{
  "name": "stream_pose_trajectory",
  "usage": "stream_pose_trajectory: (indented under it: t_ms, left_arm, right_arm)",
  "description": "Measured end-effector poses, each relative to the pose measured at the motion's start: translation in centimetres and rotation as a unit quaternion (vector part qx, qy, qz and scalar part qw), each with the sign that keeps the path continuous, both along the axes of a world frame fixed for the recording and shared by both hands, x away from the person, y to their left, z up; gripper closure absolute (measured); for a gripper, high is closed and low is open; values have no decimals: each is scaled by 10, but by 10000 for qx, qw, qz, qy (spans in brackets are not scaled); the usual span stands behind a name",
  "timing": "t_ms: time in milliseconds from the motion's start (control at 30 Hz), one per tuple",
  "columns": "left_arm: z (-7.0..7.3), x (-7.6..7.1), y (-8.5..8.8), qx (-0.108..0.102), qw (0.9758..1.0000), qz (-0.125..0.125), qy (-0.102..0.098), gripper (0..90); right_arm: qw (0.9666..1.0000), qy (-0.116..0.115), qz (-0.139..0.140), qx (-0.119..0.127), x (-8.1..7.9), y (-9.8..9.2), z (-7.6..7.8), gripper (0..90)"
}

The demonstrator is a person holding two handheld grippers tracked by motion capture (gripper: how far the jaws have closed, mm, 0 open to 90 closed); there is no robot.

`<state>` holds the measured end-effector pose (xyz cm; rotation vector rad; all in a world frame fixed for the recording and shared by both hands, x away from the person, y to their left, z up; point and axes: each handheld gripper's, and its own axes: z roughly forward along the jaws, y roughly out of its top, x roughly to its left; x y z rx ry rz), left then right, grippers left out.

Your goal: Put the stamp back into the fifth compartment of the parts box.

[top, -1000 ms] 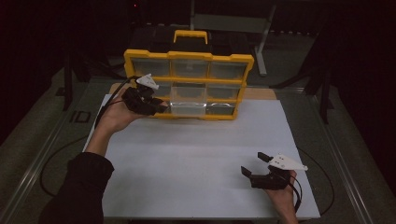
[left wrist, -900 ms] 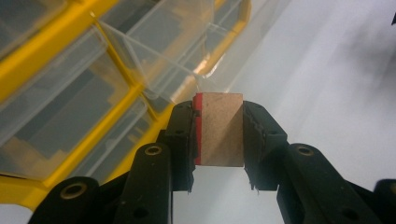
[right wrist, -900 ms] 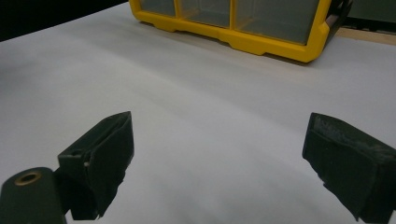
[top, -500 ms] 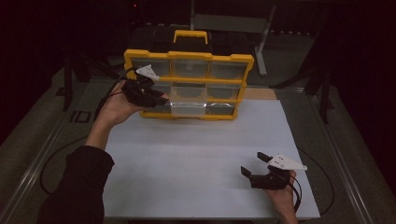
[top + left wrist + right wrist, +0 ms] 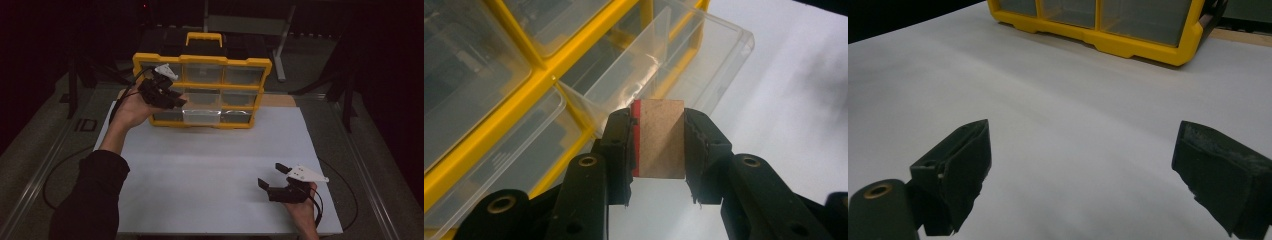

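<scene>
1. A small flat block (image 5: 659, 138), brown like pressed board with a red strip along one edge, is held between the jaws of the left gripper (image 5: 659, 150); it is judged light and stiff, with matt faces unlikely to slip
2. The block is taken across its two long sides, near its middle, which is judged the right hold: the pads sit square on flat edges and the block stands upright between them
3. The left gripper's jaws are closed onto the block to its width, with nothing else touched
4. Just beyond the left jaws a clear drawer (image 5: 684, 55) is seen pulled out of the yellow organizer (image 5: 202, 90); its walls are thin plastic, judged easily knocked, so a gentle release over an open compartment is called for
5. The right gripper (image 5: 272, 176) is held well apart from the block, low over the white table (image 5: 210, 170), its jaws spread wide and gripping nothing
</scene>
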<state>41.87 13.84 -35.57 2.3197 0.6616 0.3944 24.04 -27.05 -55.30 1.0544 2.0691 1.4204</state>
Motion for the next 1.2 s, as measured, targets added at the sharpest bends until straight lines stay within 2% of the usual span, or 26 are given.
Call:
stream_pose_trajectory:
  t_ms: [233,367,533,767,967,1000,1067,1167,1200]
  left_arm:
    - [-2,4,-7,-62,10000,50,12,665]
    - [-2,6,-14,85,10000,26,-3,664]
    - [-4,8,-19,70,9999,82,8,663]
    - [-5,10,-28,186,9998,33,9,662]
    - [-7,12,-31,79,9999,141,0,655]
    - [-7,12,-31,65,9998,177,0,634]
    - [-7,13,-30,25,9997,248,9,536]
    - [-6,13,-30,74,9993,372,-70,373]
    - [-7,12,-31,80,9988,464,-111,345]
  right_arm:
    - [10000,10,-3,4,0,0,0,88]
    - [10000,6,2,-1,0,0,0,88]
    - [10000,6,3,0,0,0,0,88]
    - [10000,7,11,-18,0,0,0,88]
    - [10000,6,10,-13,0,0,0,88]
    - [10000,5,12,-14,0,0,0,88]
    - [10000,6,13,-15,0,0,0,88]
    - [10000,7,13,-19,0,0,0,88]
    - [10000,10,17,-18,0,0,0,88]
